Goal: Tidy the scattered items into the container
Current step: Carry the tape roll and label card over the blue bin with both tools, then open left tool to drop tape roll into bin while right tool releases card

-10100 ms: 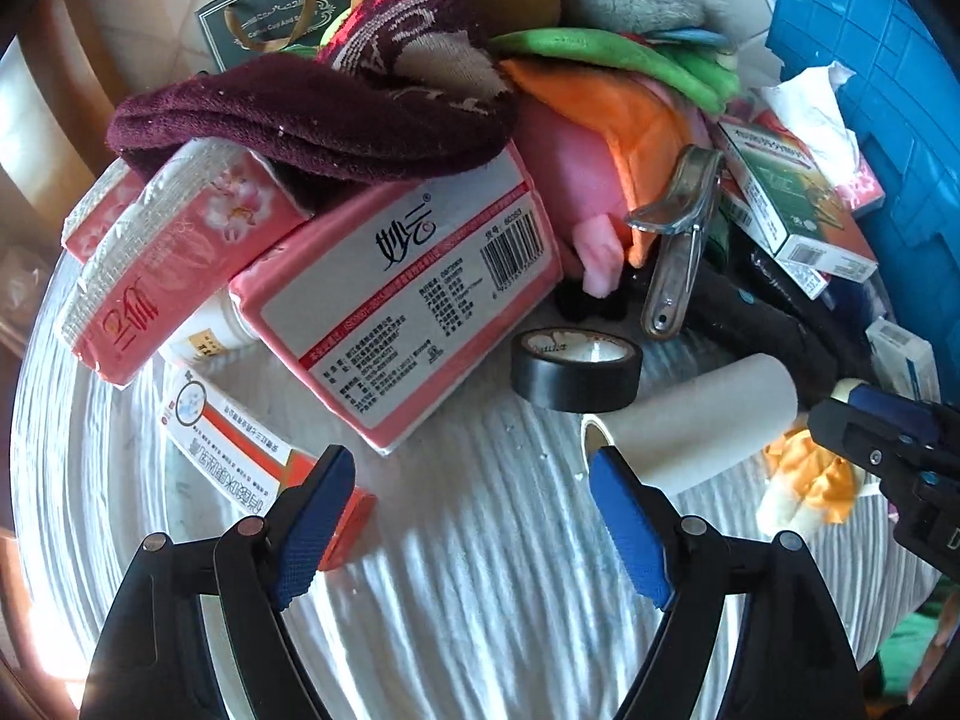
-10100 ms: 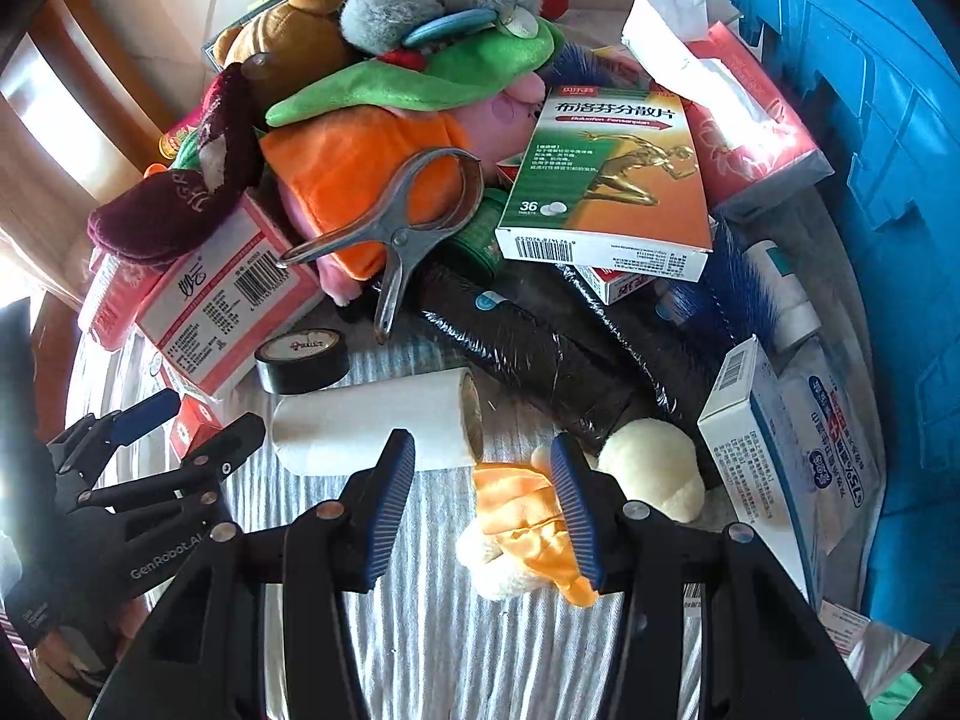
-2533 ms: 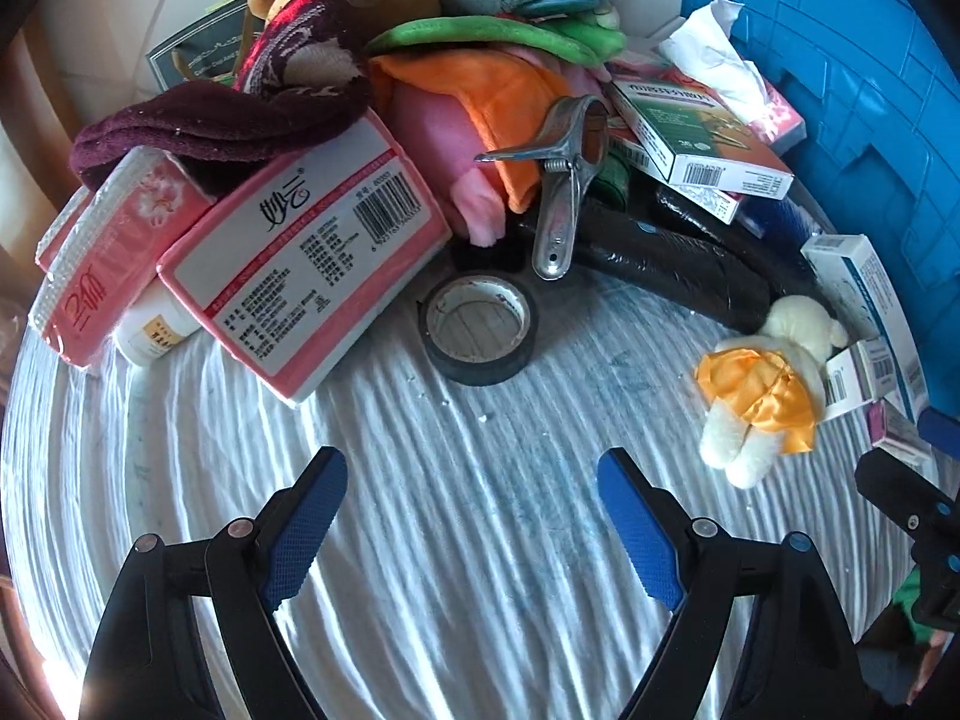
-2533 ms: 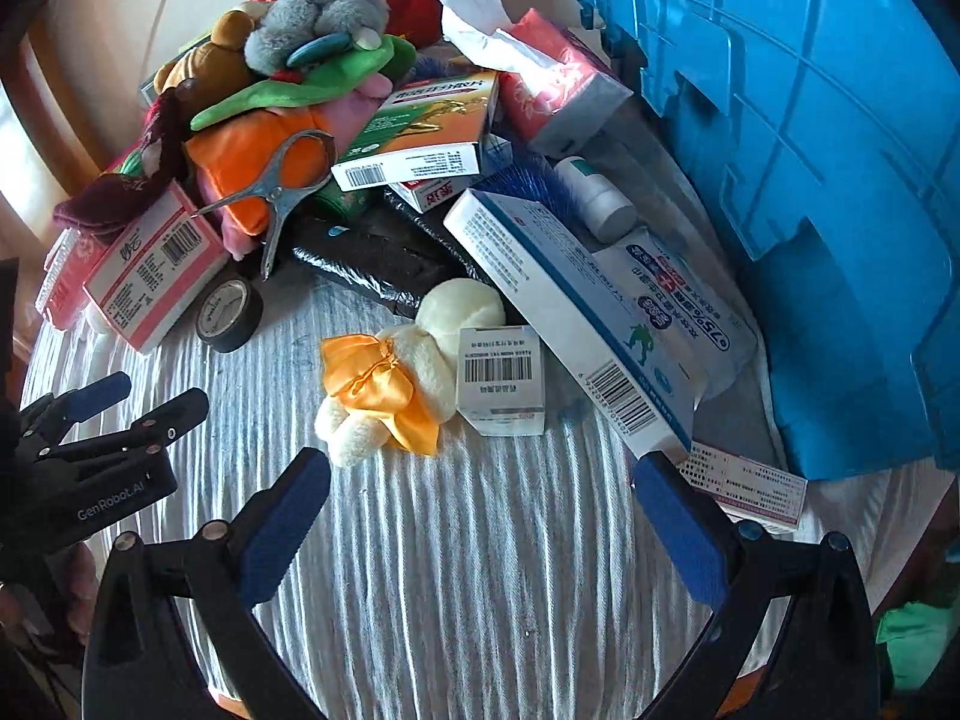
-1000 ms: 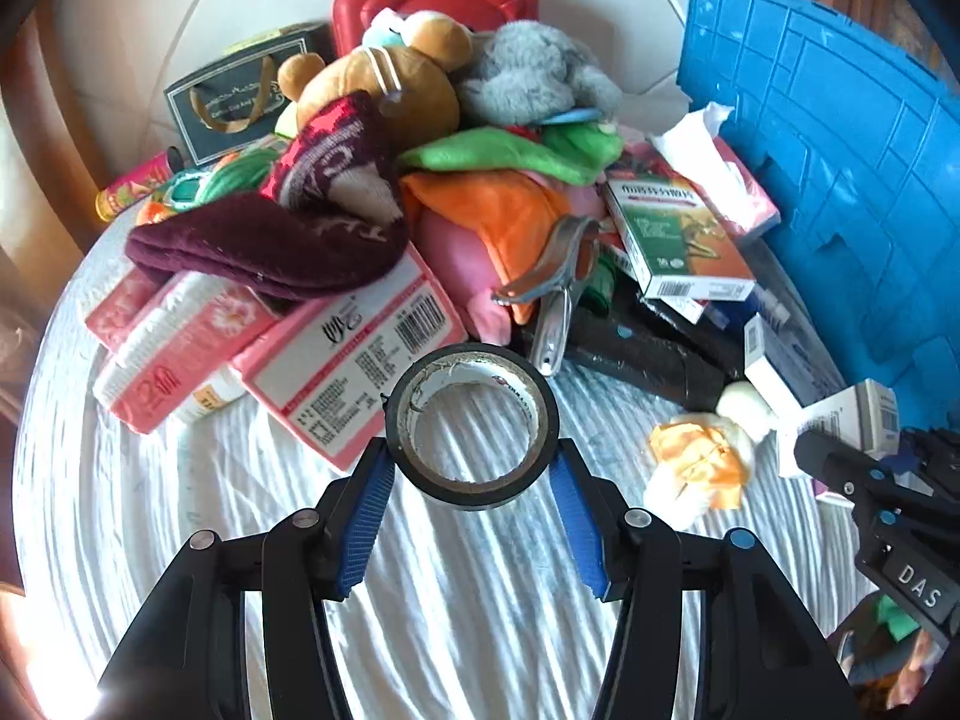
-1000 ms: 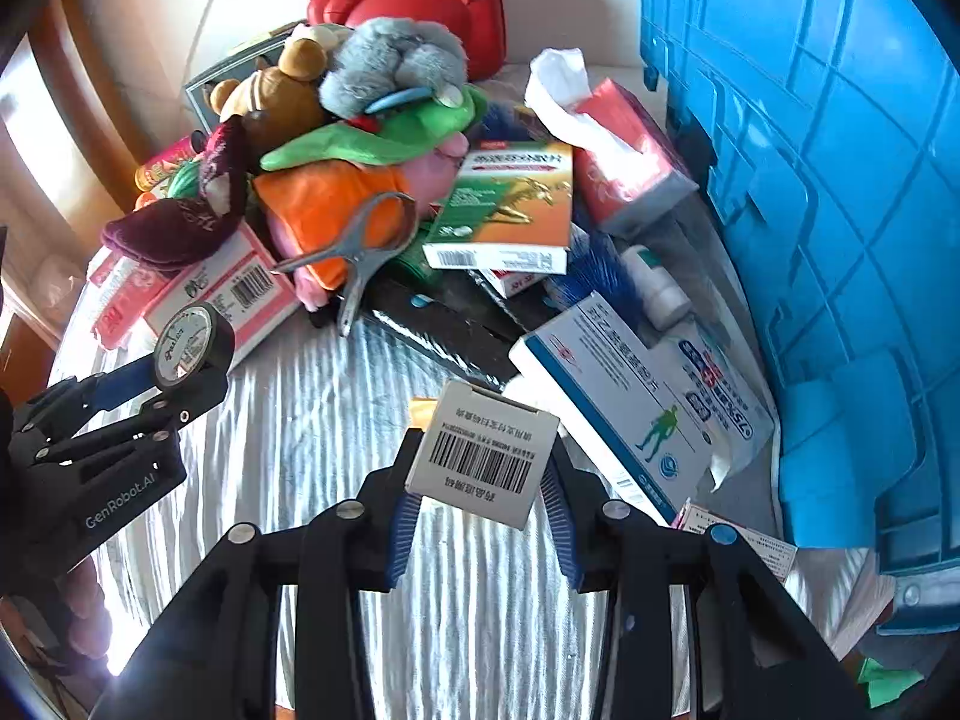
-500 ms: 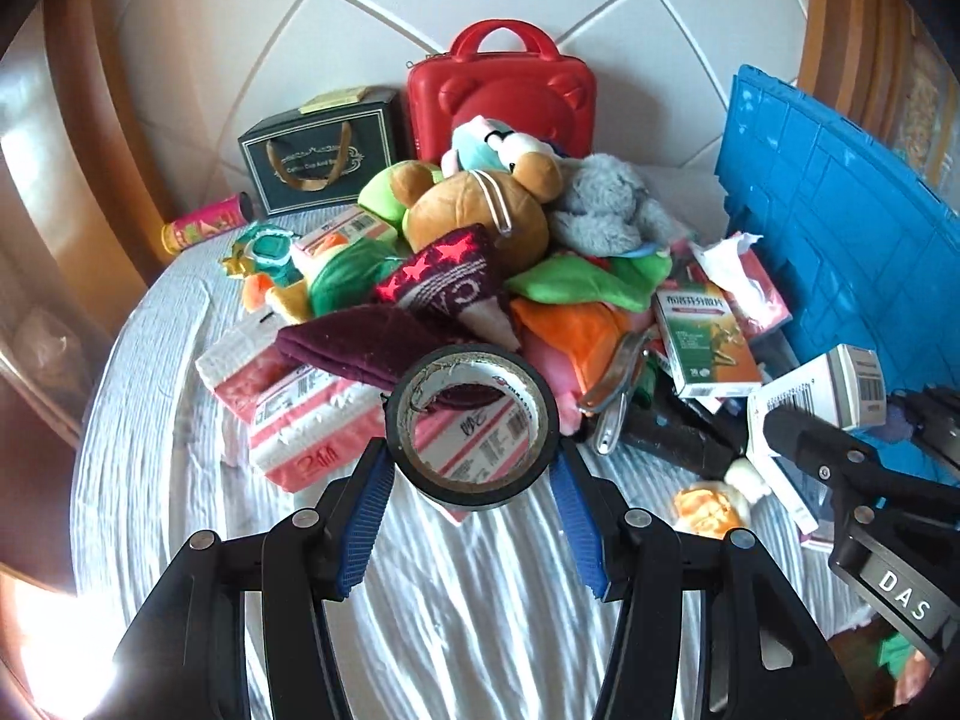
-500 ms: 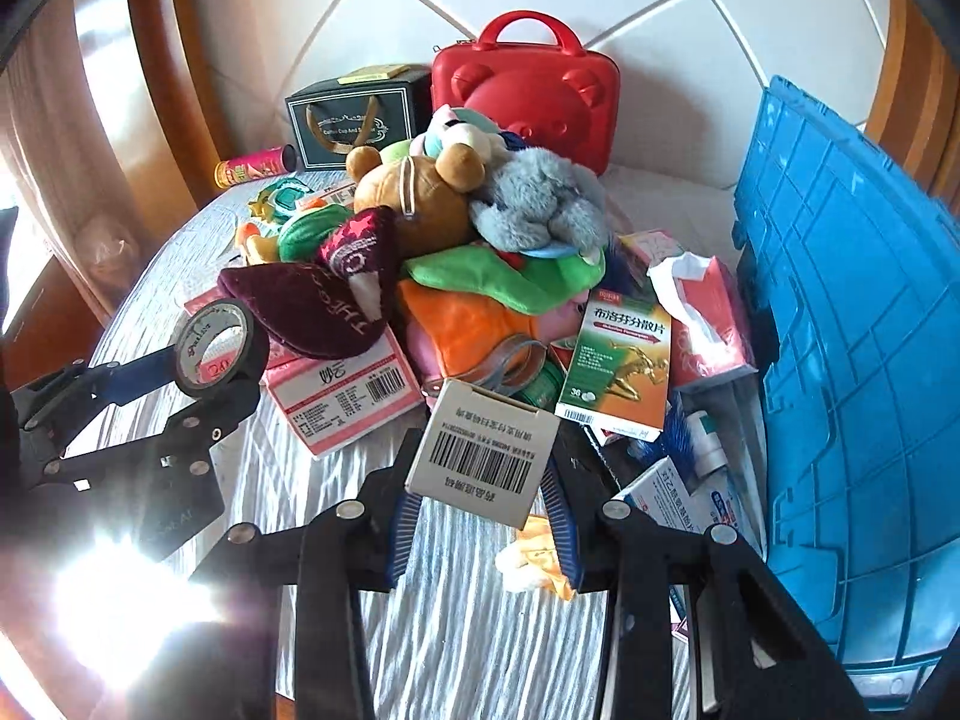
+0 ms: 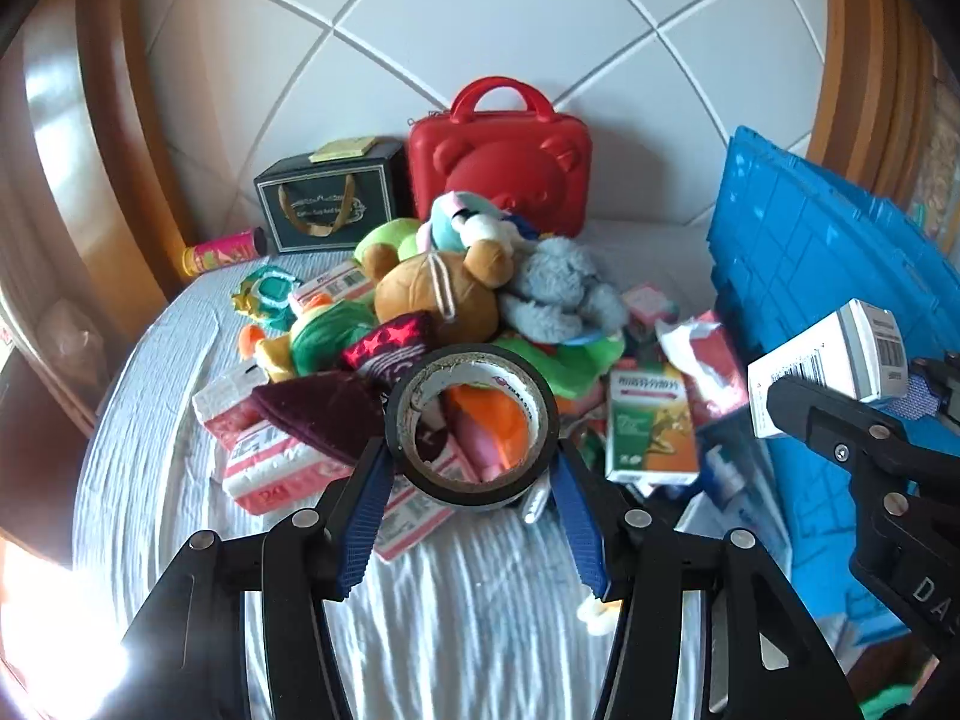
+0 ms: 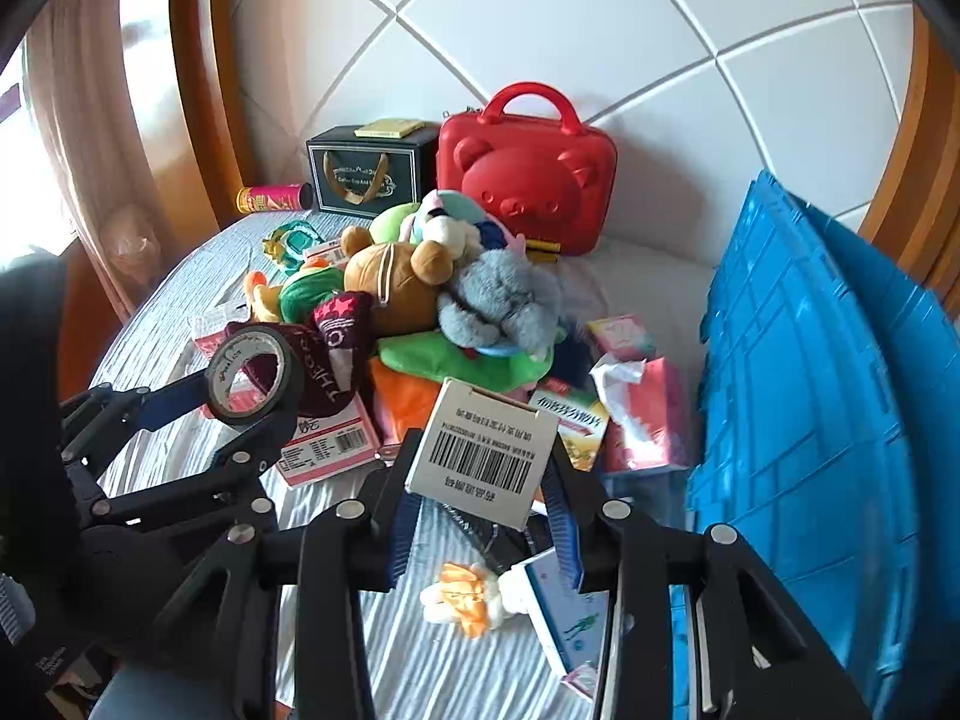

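My left gripper (image 9: 474, 480) is shut on a black tape roll (image 9: 432, 474), held high above the bed; it also shows in the right wrist view (image 10: 255, 384). My right gripper (image 10: 480, 480) is shut on a small white barcoded box (image 10: 480, 456), also held high; the box shows in the left wrist view (image 9: 828, 360). The blue crate (image 10: 810, 432) stands on the right. A pile of plush toys (image 9: 444, 288), pink tissue packs (image 9: 270, 468) and a green medicine box (image 9: 651, 426) lies below on the striped cover.
A red bear-faced case (image 10: 528, 174) and a dark gift bag (image 10: 366, 174) stand against the tiled wall. A pink can (image 10: 273, 199) lies at the back left. A small doll in orange (image 10: 468, 597) and a blue-white box (image 10: 564, 618) lie near the crate.
Both grippers have risen further with the tape roll and the box held fast; the pile looks smaller and farther below. The right gripper has come closer beside the crate.
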The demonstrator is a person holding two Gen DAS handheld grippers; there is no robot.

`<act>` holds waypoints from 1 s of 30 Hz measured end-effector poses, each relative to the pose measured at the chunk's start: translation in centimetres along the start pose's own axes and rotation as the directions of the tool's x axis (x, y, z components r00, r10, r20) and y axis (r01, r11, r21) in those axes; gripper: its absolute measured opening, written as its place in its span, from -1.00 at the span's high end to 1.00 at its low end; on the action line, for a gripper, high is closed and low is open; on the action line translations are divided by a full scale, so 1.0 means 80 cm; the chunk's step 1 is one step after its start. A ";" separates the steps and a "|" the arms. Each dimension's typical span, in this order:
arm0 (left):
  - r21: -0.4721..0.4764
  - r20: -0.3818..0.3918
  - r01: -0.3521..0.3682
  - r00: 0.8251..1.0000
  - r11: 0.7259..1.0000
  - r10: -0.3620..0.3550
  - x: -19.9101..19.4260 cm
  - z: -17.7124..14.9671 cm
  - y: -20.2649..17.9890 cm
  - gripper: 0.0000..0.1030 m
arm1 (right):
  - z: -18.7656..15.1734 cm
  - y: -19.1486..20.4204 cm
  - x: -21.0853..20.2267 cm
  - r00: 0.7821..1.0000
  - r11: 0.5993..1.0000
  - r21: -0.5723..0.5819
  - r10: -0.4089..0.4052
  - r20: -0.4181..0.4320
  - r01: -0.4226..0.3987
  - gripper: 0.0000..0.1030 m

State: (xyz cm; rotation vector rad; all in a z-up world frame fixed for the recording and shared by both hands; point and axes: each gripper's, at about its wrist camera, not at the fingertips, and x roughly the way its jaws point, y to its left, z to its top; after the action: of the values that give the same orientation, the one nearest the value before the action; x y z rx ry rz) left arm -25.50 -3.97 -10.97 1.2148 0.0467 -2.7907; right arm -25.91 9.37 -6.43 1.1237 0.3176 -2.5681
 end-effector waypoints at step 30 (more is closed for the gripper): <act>0.310 -0.037 0.163 0.987 0.937 -0.159 -0.110 0.015 -0.467 -0.03 | -0.180 -0.418 -0.115 0.965 0.934 0.264 -0.203 -0.164 0.241 0.28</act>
State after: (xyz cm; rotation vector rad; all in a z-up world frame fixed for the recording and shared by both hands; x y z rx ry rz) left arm -24.20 33.81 -4.08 1.3477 -0.3228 -3.0185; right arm -22.91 46.80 -6.71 1.4416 0.1147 -2.8080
